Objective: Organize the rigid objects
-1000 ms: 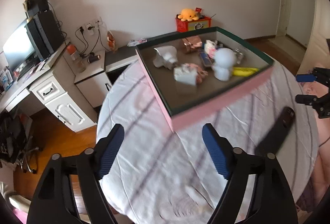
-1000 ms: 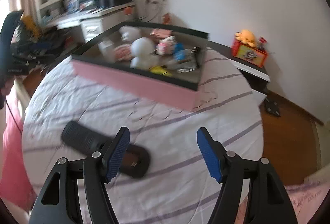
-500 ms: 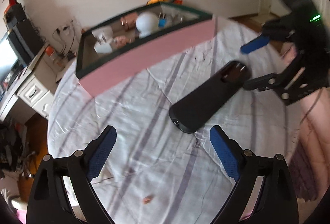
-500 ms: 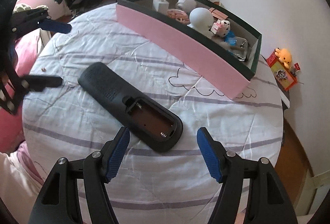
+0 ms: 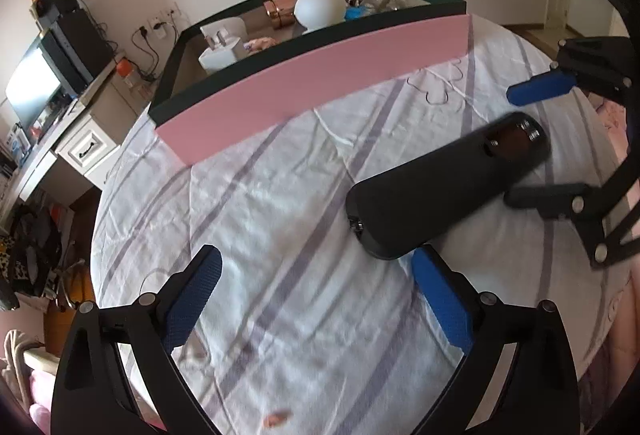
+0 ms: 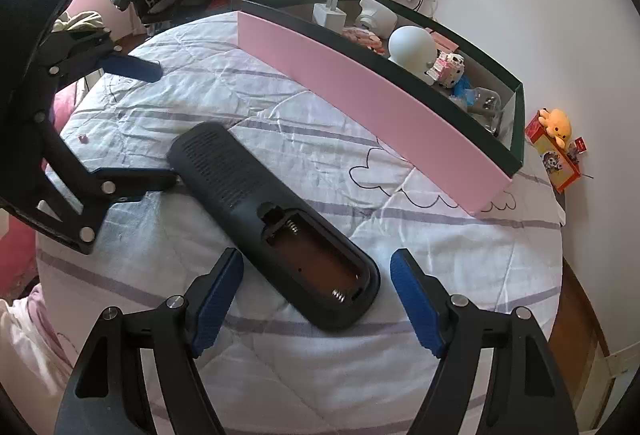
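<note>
Remote (image 6: pixel 272 223) lies back-up on the tabletop (image 6: pixel 440 275) near the pink box (image 6: pixel 360 91), probably light, stiff, slick plastic; my right fingers (image 6: pixel 218 301) opening astride its battery end, left fingers (image 5: pixel 192 299) opening, empty.

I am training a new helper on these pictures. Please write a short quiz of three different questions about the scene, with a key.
1. True or false: the black remote already lies inside the pink box.
2. Which side of the remote faces up? A) buttons B) open battery compartment
3. Fill in: the white round-headed figure stands in the ____.

Key: 1 false, it lies on the striped sheet; 2 B; 3 box.
</note>
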